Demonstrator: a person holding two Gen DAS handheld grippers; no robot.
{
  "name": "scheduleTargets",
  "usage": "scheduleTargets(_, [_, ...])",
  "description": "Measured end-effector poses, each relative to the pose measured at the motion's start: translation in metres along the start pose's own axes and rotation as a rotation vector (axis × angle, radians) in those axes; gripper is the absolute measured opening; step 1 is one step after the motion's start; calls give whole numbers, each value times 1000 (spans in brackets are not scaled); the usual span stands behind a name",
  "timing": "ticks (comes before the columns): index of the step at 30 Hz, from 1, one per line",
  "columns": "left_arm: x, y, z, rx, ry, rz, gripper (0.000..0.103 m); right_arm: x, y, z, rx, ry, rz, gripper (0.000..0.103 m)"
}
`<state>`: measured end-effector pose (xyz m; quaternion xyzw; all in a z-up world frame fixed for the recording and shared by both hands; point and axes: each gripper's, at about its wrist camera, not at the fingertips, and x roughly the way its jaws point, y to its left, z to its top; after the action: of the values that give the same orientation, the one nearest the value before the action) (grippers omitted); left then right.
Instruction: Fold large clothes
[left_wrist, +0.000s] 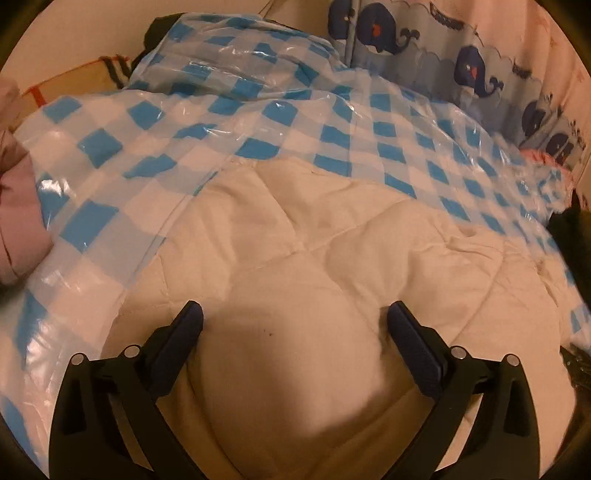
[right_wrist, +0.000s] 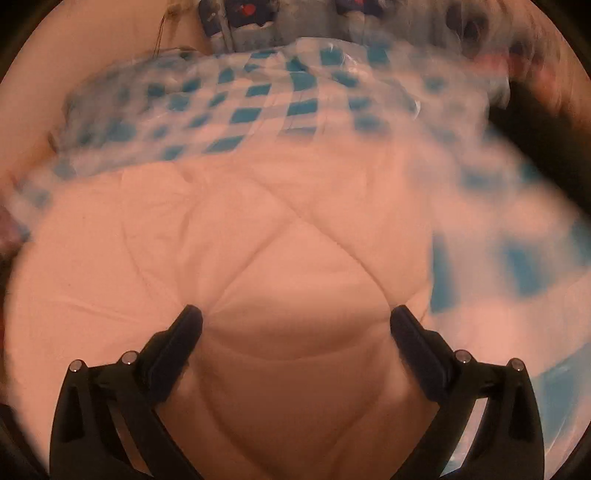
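Note:
A puffy cream quilted comforter (left_wrist: 295, 258) fills the lower half of the left wrist view. A clear plastic bag with blue checks (left_wrist: 229, 110) lies over and around its far part. My left gripper (left_wrist: 294, 325) is open, its fingers spread wide and pressed against a bulge of the comforter. In the right wrist view, which is blurred, the same comforter (right_wrist: 258, 240) lies under my right gripper (right_wrist: 295, 325), which is open with fingers wide on a quilted fold. The checked bag (right_wrist: 258, 103) lies beyond and to the right.
A whale-print curtain (left_wrist: 443, 55) hangs at the back right. A pink cloth (left_wrist: 18, 206) lies at the left edge. A cardboard box (left_wrist: 74, 81) stands at the back left. A dark object (left_wrist: 572, 236) sits at the right edge.

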<state>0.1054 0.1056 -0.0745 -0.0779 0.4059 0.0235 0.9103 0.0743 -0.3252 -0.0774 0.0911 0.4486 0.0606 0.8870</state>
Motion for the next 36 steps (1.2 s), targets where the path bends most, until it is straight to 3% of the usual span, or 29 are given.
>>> scheduleTargets(1, [-7, -2, 0, 15, -7, 13, 96, -6, -3, 6, 38, 26, -5, 97])
scheduleTargets(2, [-16, -2, -3, 18, -18, 17, 96, -18, 2, 9, 52, 16, -42, 97])
scheduleTargets(3, [-30, 0, -8, 3, -41, 6, 96, -31, 11, 8, 43, -26, -27, 97])
scheduleTargets(4, [-41, 3, -13, -11, -71, 1, 96, -51, 29, 4, -8, -84, 30, 97])
scheduleTargets(6, [-62, 6, -24, 7, -112, 19, 96, -71, 66, -7, -130, -131, 46, 97])
scheduleTargets(8, [-76, 16, -30, -7, -128, 22, 96, -68, 107, -26, -263, -119, 45, 97])
scheduleTargets(10, [-87, 40, -38, -100, -102, -39, 96, -23, 130, -51, -370, 12, -57, 97])
scheduleTargets(11, [-93, 55, -44, -166, -82, -101, 96, -20, 130, -56, -383, -13, -63, 97])
scheduleTargets(14, [-114, 105, -65, -356, -21, -361, 96, -32, 120, -39, -274, 65, -1, 97])
scheduleTargets(15, [-119, 116, -72, -389, -10, -410, 96, -46, 122, -37, -242, 43, 37, 97])
scheduleTargets(17, [-131, 138, -86, -452, 7, -468, 96, -89, 157, -51, -383, -99, 43, 97])
scheduleTargets(20, [-139, 159, -104, -540, 36, -487, 96, -106, 237, -93, -744, -222, 9, 97])
scheduleTargets(22, [-141, 158, -114, -557, 61, -495, 96, -87, 275, -113, -890, -222, -11, 97])
scheduleTargets(25, [-139, 149, -119, -548, 82, -524, 96, -54, 310, -126, -990, -194, -30, 97])
scheduleTargets(28, [-134, 138, -122, -523, 112, -534, 96, -17, 328, -129, -1096, -175, -138, 97])
scheduleTargets(31, [-122, 133, -127, -537, 147, -549, 96, -8, 324, -113, -1028, -149, -130, 97])
scheduleTargets(36, [-100, 125, -129, -574, 180, -592, 96, -26, 298, -83, -737, -63, 40, 97])
